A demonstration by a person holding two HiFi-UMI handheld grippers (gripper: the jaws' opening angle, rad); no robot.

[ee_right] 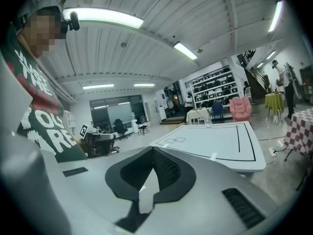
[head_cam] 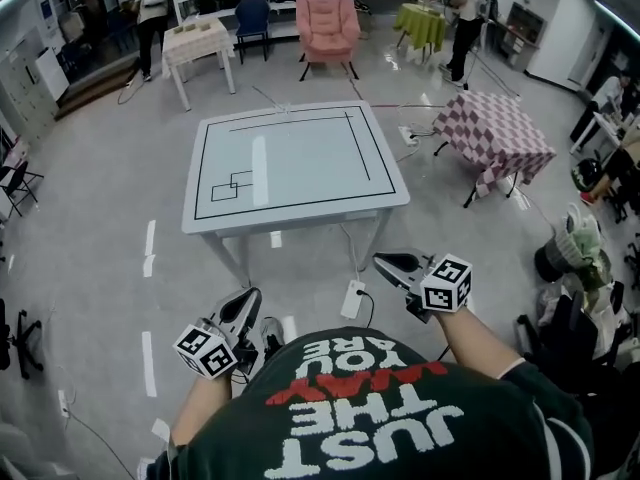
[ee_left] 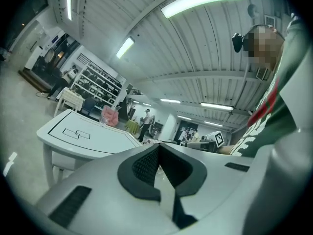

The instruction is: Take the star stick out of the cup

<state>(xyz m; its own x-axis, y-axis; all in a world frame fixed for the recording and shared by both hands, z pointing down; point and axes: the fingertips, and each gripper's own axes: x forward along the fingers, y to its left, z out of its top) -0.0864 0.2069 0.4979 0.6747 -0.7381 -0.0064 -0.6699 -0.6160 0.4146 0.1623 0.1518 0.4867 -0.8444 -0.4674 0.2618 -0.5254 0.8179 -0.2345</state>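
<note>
Seemingly not yet begun: the star stick cannot be made out in any view. The only candidate for the cup (ee_right: 208,122) is a small clear vessel at the far edge of the white table (head_cam: 300,158), well beyond both sets of jaws and too small to show what it holds. The tabletop, marked with black outlines, lies ahead of the jaws with open floor between.

The left gripper (head_cam: 250,296) and the right gripper (head_cam: 385,262) are held low and close to the person's body, tips pointing toward the table. That looks like a carrying posture, suited to walking up rather than reaching. Each gripper's own view shows its jaws pressed tip to tip with nothing between them, so neither tool has hold of anything.

By this onlooker's judgement the task is at its very start: the person must close on the table and part one pair of jaws before the stick can be pinched and lifted clear.

Beyond the table stands a pink armchair (head_cam: 328,26), and off to the right of the jaws is a table under a checked cloth (head_cam: 497,133).
</note>
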